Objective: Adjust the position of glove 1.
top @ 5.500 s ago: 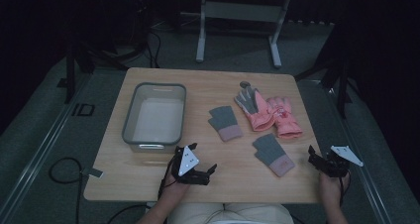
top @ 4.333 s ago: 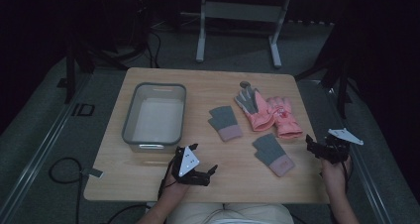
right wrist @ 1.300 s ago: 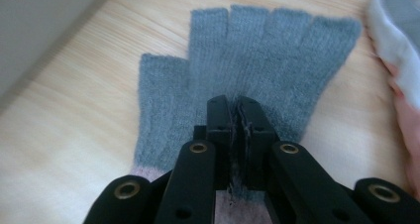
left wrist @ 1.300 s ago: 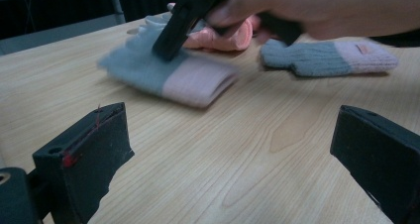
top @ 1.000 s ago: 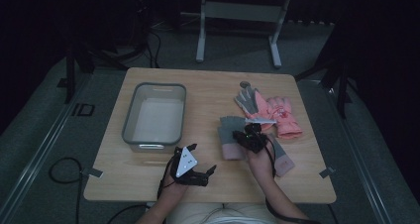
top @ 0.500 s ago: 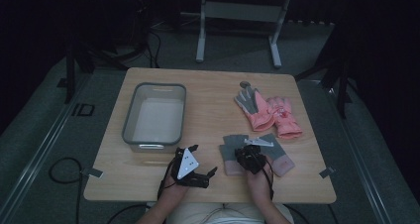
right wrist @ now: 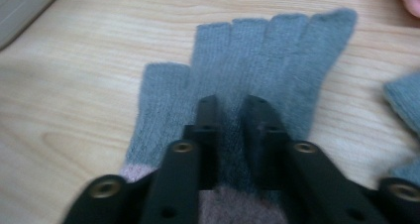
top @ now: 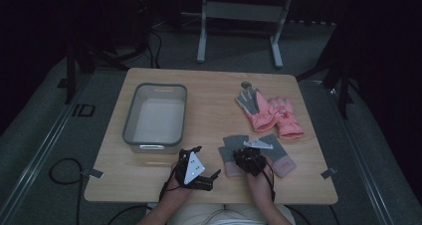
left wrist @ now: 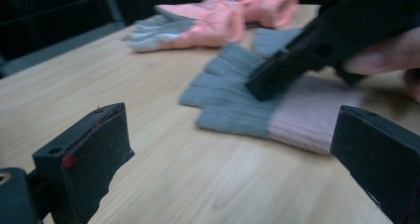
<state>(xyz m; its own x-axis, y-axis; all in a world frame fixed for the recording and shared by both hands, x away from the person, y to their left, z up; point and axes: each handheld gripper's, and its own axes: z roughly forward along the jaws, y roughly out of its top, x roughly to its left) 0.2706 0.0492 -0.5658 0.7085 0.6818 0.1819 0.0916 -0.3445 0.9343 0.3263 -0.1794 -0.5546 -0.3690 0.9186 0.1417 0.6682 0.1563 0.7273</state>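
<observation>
Right gripper (top: 247, 158) is down on the grey knit glove (right wrist: 257, 70) near the front edge of the counter (top: 209, 90), close beside its matching glove (top: 276, 155). In the right gripper view the jaws sit on the glove's palm just above the pink cuff, a narrow gap between them; they have just been opening, and the fabric lies flat under the tips rather than pinched up. Reads as a release: the glove looks set down, fingers spread and pointing away from the person.

Left gripper (top: 196, 169) rests at the counter's front edge, near the grey bin (top: 155, 113), jaws wide apart with nothing between them. In the left gripper view the glove lies ahead of it, with the right gripper on top.

A pink pair of gloves (top: 271, 113) lies farther back on the right side, well apart from the grey ones.

Step in hand, by my reading: letting go of the grey glove after placing it next to its mate. Next move likely calls for widening the jaws until clear of the knit, then lifting straight up so the fabric does not snag and drag out of line.
</observation>
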